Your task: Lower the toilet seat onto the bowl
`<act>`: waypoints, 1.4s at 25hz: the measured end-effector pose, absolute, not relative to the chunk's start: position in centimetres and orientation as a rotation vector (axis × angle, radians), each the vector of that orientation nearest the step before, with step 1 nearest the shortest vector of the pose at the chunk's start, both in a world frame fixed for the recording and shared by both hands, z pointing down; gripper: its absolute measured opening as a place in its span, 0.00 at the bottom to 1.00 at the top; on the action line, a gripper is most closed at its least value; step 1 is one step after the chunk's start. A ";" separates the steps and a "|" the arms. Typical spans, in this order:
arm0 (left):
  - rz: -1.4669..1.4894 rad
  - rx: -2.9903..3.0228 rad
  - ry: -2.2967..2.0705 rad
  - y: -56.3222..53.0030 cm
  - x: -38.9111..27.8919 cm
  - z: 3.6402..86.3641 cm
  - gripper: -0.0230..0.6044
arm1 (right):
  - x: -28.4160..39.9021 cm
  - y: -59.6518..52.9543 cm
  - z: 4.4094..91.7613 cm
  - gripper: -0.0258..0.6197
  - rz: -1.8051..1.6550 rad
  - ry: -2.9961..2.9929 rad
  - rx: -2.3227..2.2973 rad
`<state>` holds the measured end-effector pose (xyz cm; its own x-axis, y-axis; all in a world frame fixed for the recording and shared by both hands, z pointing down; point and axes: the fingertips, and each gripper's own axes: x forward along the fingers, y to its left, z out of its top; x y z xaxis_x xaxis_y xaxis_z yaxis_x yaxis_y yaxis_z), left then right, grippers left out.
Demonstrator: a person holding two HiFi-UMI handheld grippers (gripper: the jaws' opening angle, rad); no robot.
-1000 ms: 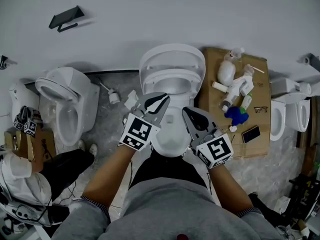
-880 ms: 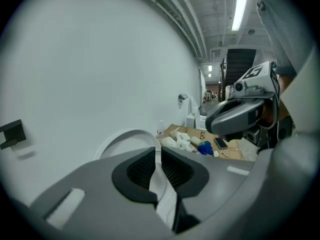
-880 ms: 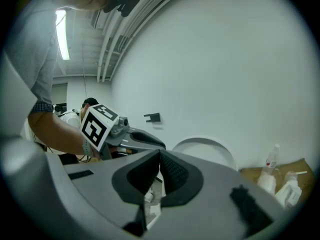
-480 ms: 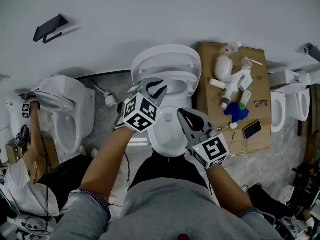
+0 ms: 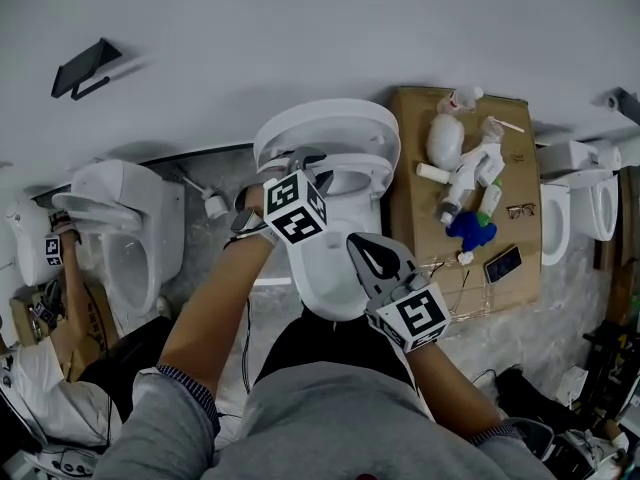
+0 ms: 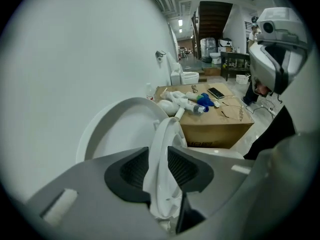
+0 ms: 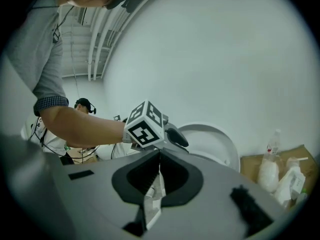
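Tool in left hand: left gripper [image 5: 303, 160], reaching up and back from the front of the bowl to the raised seat; its jaws are opening, one pad to each side of the seat's edge [image 6: 162, 134].
Grip: not yet made; the pads [image 6: 134, 168] stand just beside the rim and do not seem to press on it, though the seat's own curve hides part of the contact.
Tool in right hand: right gripper [image 5: 362, 246], jaws closed with only a thin slit between them [image 7: 159, 171]; it holds nothing and hovers over the front of the bowl [image 5: 325, 278].
Seat: upright, leaning near the open lid [image 5: 330, 118] at the back, well clear of the bowl.
Just changed: a second ago both grippers hung side by side over the bowl, and the left jaws were narrow. Now the left one is at the seat, spreading to take it.
Meaning for the task: approach done, lowering not begun; closing on the rim looks like the next need.
Surroundings: cardboard box [image 5: 500, 258] just right of the toilet, bottles [image 5: 470, 173] lying on it; white wall [image 5: 320, 28] behind.
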<state>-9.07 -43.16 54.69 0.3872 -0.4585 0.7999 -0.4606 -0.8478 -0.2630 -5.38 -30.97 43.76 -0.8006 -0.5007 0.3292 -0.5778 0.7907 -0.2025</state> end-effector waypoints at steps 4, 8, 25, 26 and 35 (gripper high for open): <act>1.558 2.595 -0.811 -44.0 -9.0 56.2 0.25 | -5.5 -30.9 44.1 0.06 0.438 -2.714 0.832; 1.565 2.574 -0.745 -44.4 -8.7 57.7 0.26 | -5.0 -30.8 44.6 0.06 0.456 -2.696 0.850; 1.610 2.592 -0.718 -43.5 -8.1 58.0 0.21 | -3.6 -28.9 44.9 0.06 0.483 -2.668 0.906; 1.610 2.592 -0.717 -43.2 -8.0 58.0 0.21 | -3.6 -28.7 44.8 0.06 0.483 -2.668 0.910; 1.633 2.592 -0.679 -40.7 -7.4 57.8 0.21 | -3.6 -27.2 44.0 0.06 0.499 -2.675 0.939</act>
